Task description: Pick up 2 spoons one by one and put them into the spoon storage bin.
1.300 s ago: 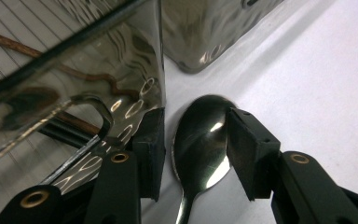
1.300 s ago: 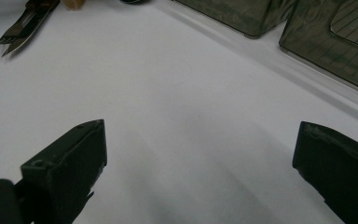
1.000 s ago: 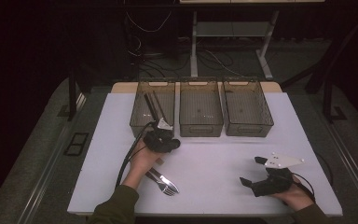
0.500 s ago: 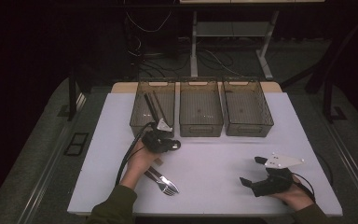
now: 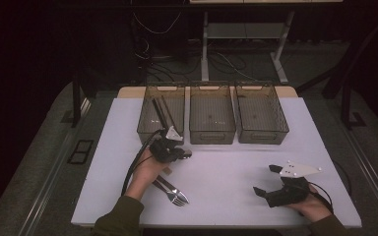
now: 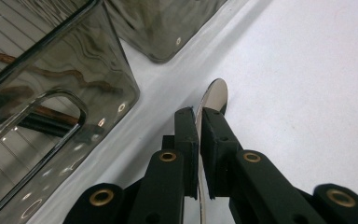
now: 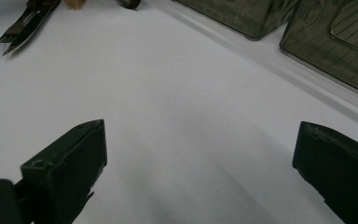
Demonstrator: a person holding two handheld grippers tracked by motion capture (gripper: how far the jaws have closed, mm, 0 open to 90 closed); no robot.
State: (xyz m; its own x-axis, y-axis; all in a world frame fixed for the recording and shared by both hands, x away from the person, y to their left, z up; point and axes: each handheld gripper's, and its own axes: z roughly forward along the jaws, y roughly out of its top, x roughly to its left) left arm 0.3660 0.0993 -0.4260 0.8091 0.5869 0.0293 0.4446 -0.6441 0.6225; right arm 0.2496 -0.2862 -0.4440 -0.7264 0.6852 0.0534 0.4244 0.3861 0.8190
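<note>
The left gripper [image 5: 186,154] sits just in front of the near wall of the left smoky-brown clear plastic bin [image 5: 147,127], its jaws having just been closing; in the left gripper view [image 6: 198,126] they are pinched tight on a thin shiny metal piece of cutlery [image 6: 216,92], whose rounded polished end pokes out beyond the tips and lies low over the white table top [image 5: 226,172]. From that rounded end it looks like a handle or a spoon, though the view is too close to say which. The left hand [image 5: 147,167] holds the tool from the near side.

Near the left forearm, a metal fork and the other loose cutlery beside it [image 5: 172,191] lie on the table, close to its near edge. Some long dark utensils [image 5: 162,112] lean inside the left bin. The middle bin [image 5: 212,118] and the right bin [image 5: 260,115] stand in a row beside it at the far side of the table.

The right gripper [image 5: 267,180] rests at the near right, well apart from the bins, in the right hand [image 5: 307,206], under its grey three-cornered plate [image 5: 300,170]. Its jaws stand wide apart in the right gripper view [image 7: 198,158], with bare table between them.
</note>
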